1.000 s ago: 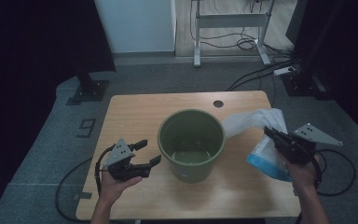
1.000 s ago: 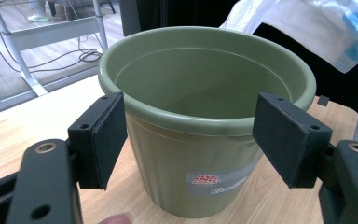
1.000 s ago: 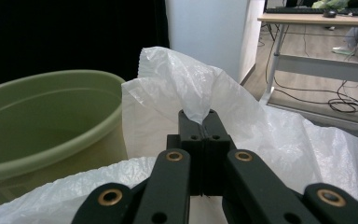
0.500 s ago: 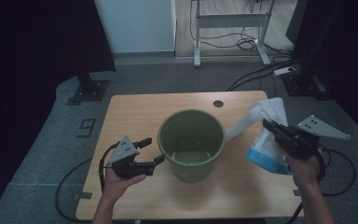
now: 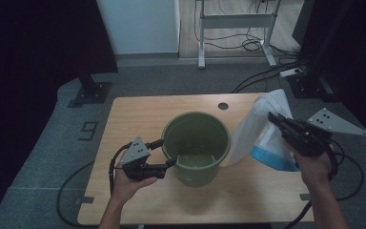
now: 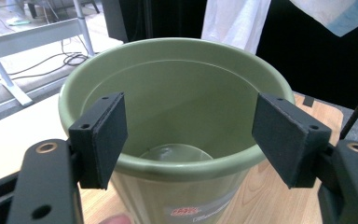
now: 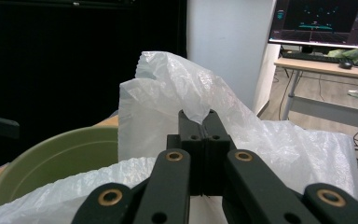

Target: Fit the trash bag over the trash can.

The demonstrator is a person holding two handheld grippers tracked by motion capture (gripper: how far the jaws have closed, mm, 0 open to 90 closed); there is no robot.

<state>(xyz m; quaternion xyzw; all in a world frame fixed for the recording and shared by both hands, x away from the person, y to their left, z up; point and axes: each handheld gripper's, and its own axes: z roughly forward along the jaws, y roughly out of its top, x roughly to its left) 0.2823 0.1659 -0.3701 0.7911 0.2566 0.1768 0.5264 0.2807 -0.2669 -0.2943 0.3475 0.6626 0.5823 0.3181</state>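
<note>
Since the earlier frame the right gripper (image 5: 275, 118) has lifted the plastic bag (image 5: 259, 131) higher off the bench (image 5: 138, 114) and carried it nearer the green bucket (image 5: 196, 145), while the left gripper (image 5: 164, 152) has closed in on the bucket's left side, its fingers now at the rim.

The plastic bag is thin, translucent white and crinkled, with a blue printed band along its lower edge. It hangs from the right gripper just to the right of the bucket, its lower corner trailing down to the bench close to the bucket wall; whether it touches the wall cannot be told. In the right gripper view the fingers (image 7: 193, 126) are pressed together on a fold of the bag (image 7: 168, 88), which rises in a peak above them, and the bucket rim (image 7: 51, 154) lies below and to the left.

The bucket is olive green and round, and stands upright near the middle of the bench. In the left gripper view the left gripper (image 6: 193, 135) has its fingers (image 6: 105, 135) spread wide, one on either side of the bucket's near rim (image 6: 177, 168), neither visibly touching it. A label shows on the outer wall below the rim, too small to read.

Cables trail from both grippers across the grey floor (image 5: 43, 157) around the bench.
</note>
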